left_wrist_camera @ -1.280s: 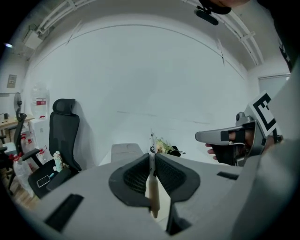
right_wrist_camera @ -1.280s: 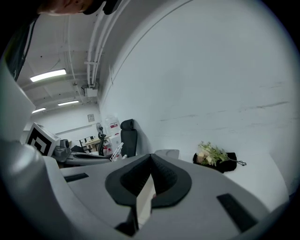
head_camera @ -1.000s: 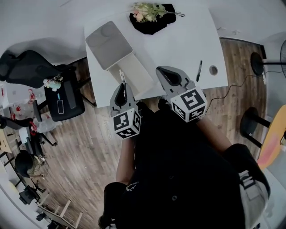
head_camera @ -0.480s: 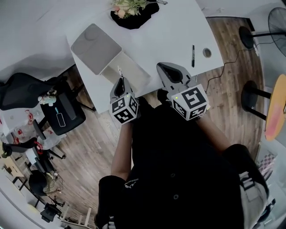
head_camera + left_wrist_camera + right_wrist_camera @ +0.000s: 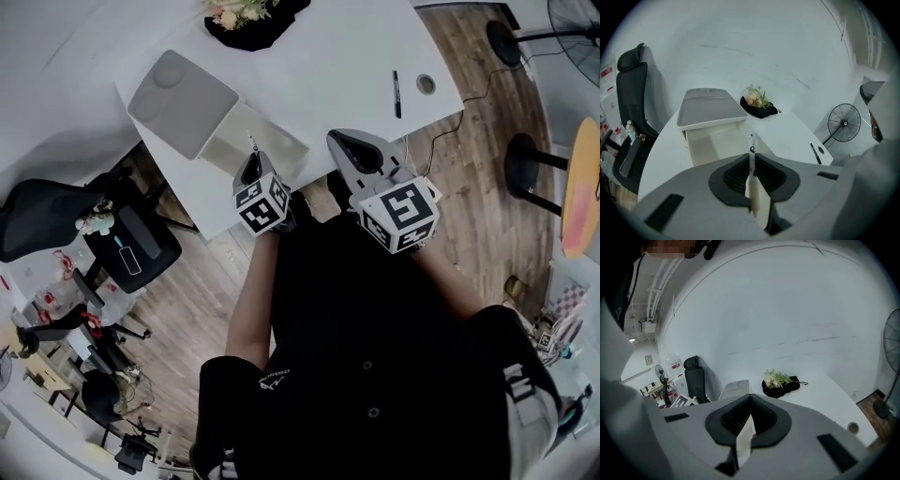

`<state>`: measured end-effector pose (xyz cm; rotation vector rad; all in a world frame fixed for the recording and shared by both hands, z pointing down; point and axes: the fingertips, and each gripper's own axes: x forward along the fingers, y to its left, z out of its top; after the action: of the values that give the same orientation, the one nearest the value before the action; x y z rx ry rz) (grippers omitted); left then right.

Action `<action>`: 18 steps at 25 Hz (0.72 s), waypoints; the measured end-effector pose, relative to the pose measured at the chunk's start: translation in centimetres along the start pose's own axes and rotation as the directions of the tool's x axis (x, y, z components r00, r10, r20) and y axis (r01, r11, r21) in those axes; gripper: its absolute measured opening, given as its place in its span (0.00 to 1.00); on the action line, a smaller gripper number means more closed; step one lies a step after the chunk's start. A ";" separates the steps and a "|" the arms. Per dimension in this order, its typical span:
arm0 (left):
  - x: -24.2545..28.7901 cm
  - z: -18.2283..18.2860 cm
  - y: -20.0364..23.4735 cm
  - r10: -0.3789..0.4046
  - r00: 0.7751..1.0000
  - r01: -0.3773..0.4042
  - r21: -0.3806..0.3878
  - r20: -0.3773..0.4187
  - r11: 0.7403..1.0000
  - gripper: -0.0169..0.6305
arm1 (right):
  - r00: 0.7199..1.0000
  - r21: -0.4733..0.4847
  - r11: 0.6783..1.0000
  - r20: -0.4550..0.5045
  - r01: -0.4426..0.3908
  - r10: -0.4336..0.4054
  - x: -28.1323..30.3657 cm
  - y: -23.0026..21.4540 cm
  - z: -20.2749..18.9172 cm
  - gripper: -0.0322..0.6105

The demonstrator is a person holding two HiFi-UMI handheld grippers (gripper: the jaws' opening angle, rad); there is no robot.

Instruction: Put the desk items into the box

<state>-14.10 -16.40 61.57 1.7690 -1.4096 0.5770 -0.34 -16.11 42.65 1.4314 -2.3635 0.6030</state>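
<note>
My left gripper is shut on a slim white pen with black print. It hovers at the near edge of the open cream box, and the pen's tip points over the box's hollow. In the left gripper view the pen stands upright between the pads, with the box just beyond. My right gripper hangs over the desk's front edge, shut with nothing in it. A black marker lies on the white desk to the right.
The box's grey lid stands open at its far left. Flowers on a black cloth lie at the desk's back. A round cable hole is beside the marker. An office chair and a floor fan flank the desk.
The head view has swung, so the desk sits higher and further left in it. My left gripper with the pen has crept closer to the box. The right gripper stays shut.
</note>
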 end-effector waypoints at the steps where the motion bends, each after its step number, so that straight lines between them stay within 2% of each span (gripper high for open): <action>1: 0.4 -0.2 0.0 -0.003 1.000 0.003 0.002 -0.009 1.000 0.10 | 1.000 0.007 1.000 -0.002 0.008 -0.008 -0.1 -0.1 -0.3 0.05; 11: 4.1 -1.4 0.3 -0.009 0.995 0.011 0.019 -0.100 1.000 0.10 | 0.994 0.086 0.990 -0.025 0.111 -0.109 -0.8 -2.1 -2.5 0.05; 18: 6.0 -2.4 1.0 0.021 0.987 -0.021 0.005 -0.158 1.000 0.10 | 0.985 0.117 0.978 -0.026 0.173 -0.172 -1.8 -2.9 -3.2 0.05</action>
<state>-13.08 -18.13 67.77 1.6738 -1.3202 0.7149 3.19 -14.28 45.11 1.6558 -2.1942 0.7148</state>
